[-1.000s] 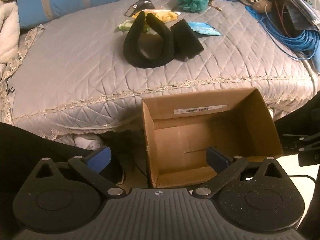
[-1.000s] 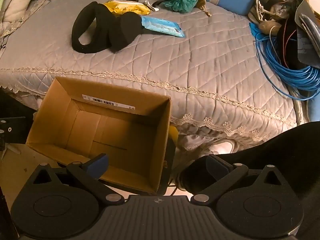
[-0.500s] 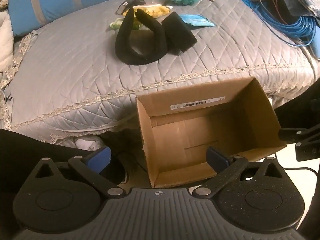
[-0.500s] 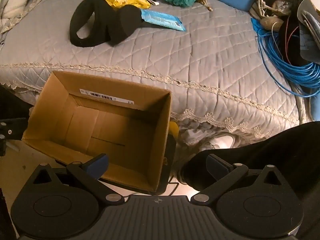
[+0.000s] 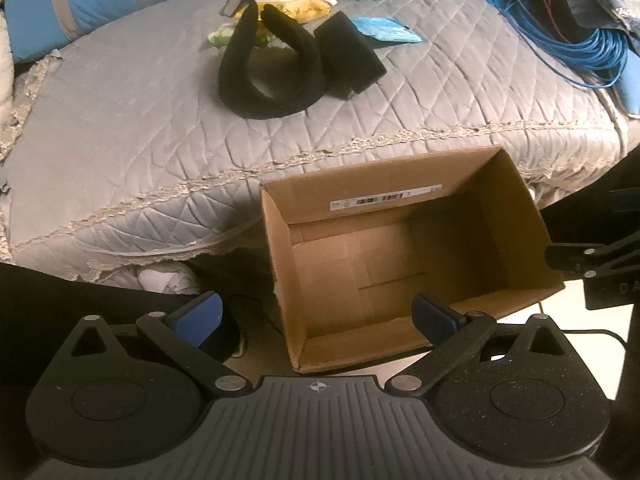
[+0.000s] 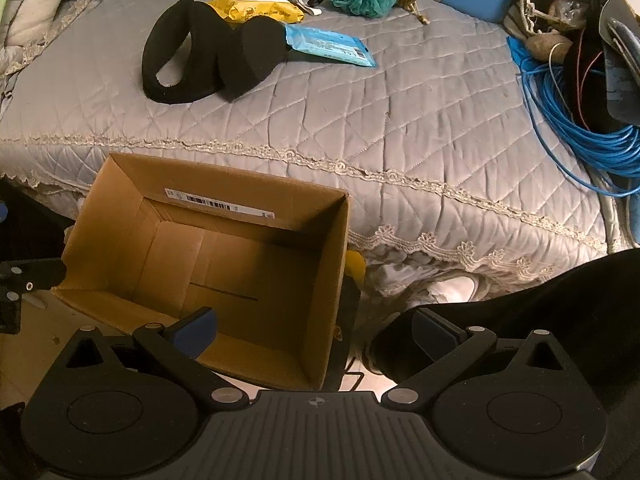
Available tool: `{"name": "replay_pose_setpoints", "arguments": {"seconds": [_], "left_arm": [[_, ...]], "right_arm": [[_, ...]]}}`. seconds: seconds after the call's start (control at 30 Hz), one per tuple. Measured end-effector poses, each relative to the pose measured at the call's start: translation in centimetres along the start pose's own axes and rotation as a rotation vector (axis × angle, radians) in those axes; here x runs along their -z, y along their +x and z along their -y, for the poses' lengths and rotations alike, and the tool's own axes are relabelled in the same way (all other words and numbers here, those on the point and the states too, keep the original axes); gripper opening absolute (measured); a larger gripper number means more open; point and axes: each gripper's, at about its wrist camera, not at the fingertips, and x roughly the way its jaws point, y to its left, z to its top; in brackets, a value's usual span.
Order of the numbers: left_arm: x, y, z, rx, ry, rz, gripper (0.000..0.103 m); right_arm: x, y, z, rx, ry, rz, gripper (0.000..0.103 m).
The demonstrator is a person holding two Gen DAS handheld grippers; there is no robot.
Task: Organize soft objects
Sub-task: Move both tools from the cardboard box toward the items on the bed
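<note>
Both views have edged closer to the bed (image 6: 420, 128) since a second ago, the left gripper (image 5: 316, 318) and right gripper (image 6: 314, 328) spread wide and empty over the empty box (image 5: 516, 216), likely set there to receive the black pillow (image 5: 256, 80) lying on the quilt

Box (image 5: 400, 216) before bed (image 5: 120, 128), pillow (image 5: 256, 80) atop.
</note>
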Motion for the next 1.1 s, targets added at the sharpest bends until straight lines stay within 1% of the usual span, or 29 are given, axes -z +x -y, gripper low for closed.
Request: {"name": "replay_pose_setpoints", "arguments": {"seconds": [0.13,0.3,0.37,0.47,0.67,0.87,0.97,1.1], "left_arm": [[-0.2,0.2,0.0,0.022,-0.012,-0.005,0.103],[-0.8,0.4,-0.6,0.078,-0.043,-0.016,0.103],[-1.2,0.4,-0.7,0.104,-0.044,-0.011,0.103],[-1.9,0.6,-0.8,0.120,-0.034,0.002,0.103],[-3.5,0.9,-1.3,0.131,-0.040,0.036,0.103],[-5.1,1.4,-2.4,0.125,-0.063,0.067,0.103],[-6.0,1.8,-3.0,0.121,-0.074,0.080,0.103],[-7.1,2.2,-3.4,0.106,-0.058,0.108,0.103]], "right_arm": [[-0.6,-0.2,0.2,-0.031,0.017,0.008,0.103],[-1.6,-0.2,0.7,-0.068,0.038,0.012,0.103],[-2.0,-0.2,1.0,-0.081,0.043,0.019,0.103],[-2.6,-0.1,1.4,-0.094,0.049,0.036,0.103],[-4.2,0.4,2.2,-0.108,0.044,0.060,0.103],[-6.1,1.4,3.1,-0.113,0.046,0.094,0.103],[-7.1,2.1,3.6,-0.110,0.046,0.122,0.103],[-8.5,3.0,4.3,-0.118,0.044,0.172,0.103]]}}
